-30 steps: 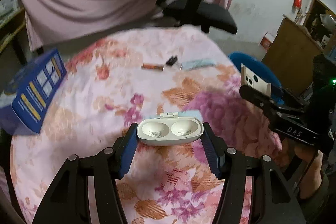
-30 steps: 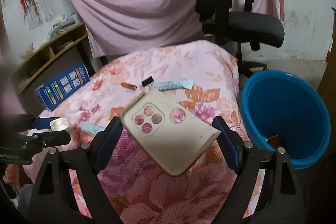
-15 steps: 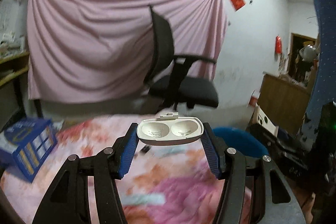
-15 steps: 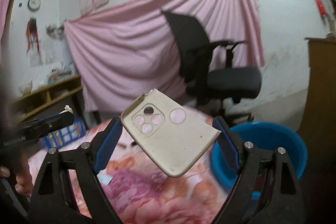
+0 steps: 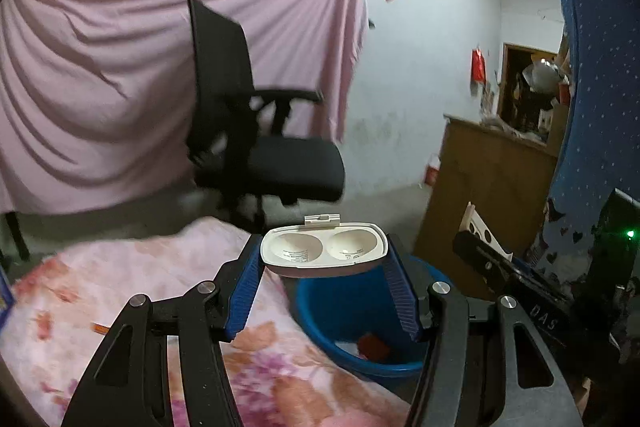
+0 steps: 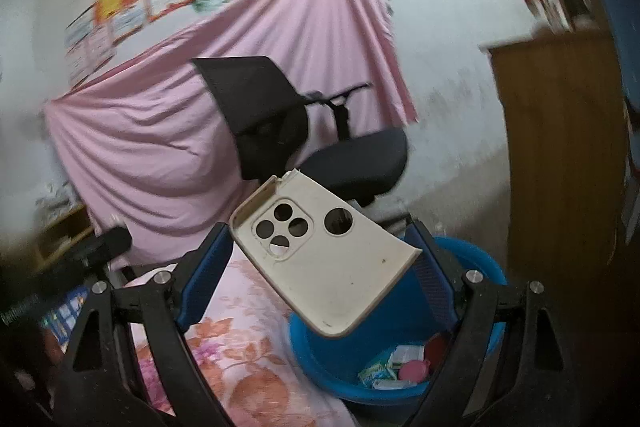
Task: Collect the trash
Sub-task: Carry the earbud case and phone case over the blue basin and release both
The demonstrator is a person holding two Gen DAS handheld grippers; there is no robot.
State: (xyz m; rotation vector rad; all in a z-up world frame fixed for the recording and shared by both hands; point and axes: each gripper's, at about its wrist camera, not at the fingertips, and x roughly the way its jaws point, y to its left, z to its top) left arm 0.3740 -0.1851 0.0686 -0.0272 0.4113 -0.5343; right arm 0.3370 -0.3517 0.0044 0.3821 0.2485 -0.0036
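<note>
My left gripper [image 5: 325, 259] is shut on a white earbud case half [image 5: 324, 249], its two hollow cups facing up. It hangs over the near rim of a blue bin [image 5: 340, 307] beside the table. My right gripper [image 6: 320, 259] is shut on a cream phone case [image 6: 320, 247] with camera holes, held tilted above the same blue bin [image 6: 320, 355]. Wrappers and a pink lid lie in the bin's bottom. In the left wrist view the right gripper [image 5: 520, 279] shows at the right with the phone case's edge [image 5: 478, 227].
A table with a pink floral cloth [image 5: 140, 291] lies at lower left. A black office chair [image 5: 256, 131] stands behind it before a pink curtain [image 5: 100, 75]. A wooden cabinet [image 5: 492, 183] stands right of the bin. A blue box [image 6: 64, 315] sits at the table's left.
Both grippers have swung right and upward from over the table to above the blue bin, each keeping its object. The table items have left the view.
</note>
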